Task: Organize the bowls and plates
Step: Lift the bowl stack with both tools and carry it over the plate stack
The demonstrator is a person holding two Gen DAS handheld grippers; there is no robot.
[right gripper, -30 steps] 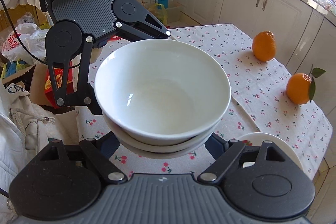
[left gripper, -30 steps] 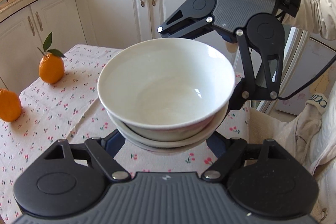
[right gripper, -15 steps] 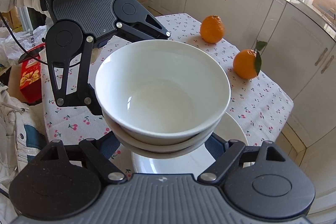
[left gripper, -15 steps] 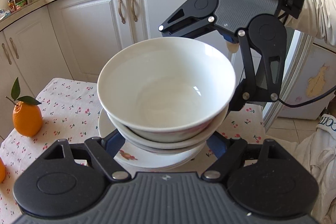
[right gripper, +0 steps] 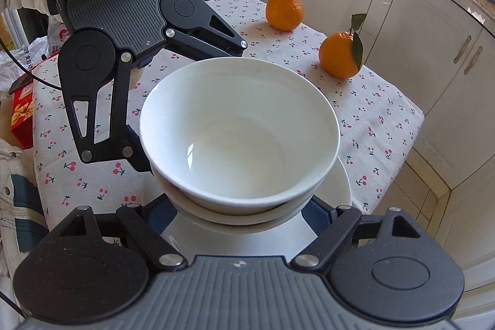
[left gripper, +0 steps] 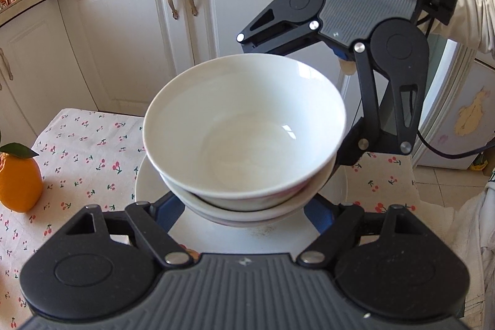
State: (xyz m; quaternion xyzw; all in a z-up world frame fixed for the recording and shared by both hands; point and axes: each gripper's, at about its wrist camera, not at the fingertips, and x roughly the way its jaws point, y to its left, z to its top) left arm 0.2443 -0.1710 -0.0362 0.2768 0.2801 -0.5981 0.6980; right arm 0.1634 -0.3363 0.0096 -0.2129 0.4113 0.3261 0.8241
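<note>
A stack of white bowls (left gripper: 244,129) hangs between both grippers, which hold it from opposite sides. My left gripper (left gripper: 244,218) is shut on the lower bowls, its blue pads (left gripper: 167,209) pressed against their sides. Facing it, my right gripper (right gripper: 238,215) is shut on the same bowl stack (right gripper: 238,129). Right under the bowls a white plate (left gripper: 148,184) lies on the cherry-print tablecloth (left gripper: 86,150); in the right wrist view the plate's rim (right gripper: 342,184) shows past the bowls. Whether the lowest bowl touches the plate is hidden.
Two oranges (right gripper: 284,10) (right gripper: 340,54) sit on the table's far side; one orange (left gripper: 18,181) shows at the left edge of the left wrist view. A red box (right gripper: 21,116) lies beside the table. White cabinets (left gripper: 123,36) stand close behind, and the table edge (right gripper: 411,126) is near the plate.
Both grippers carried the bowl stack across the table and a little down; it now hangs over the white plate, which was barely in view a second ago.
</note>
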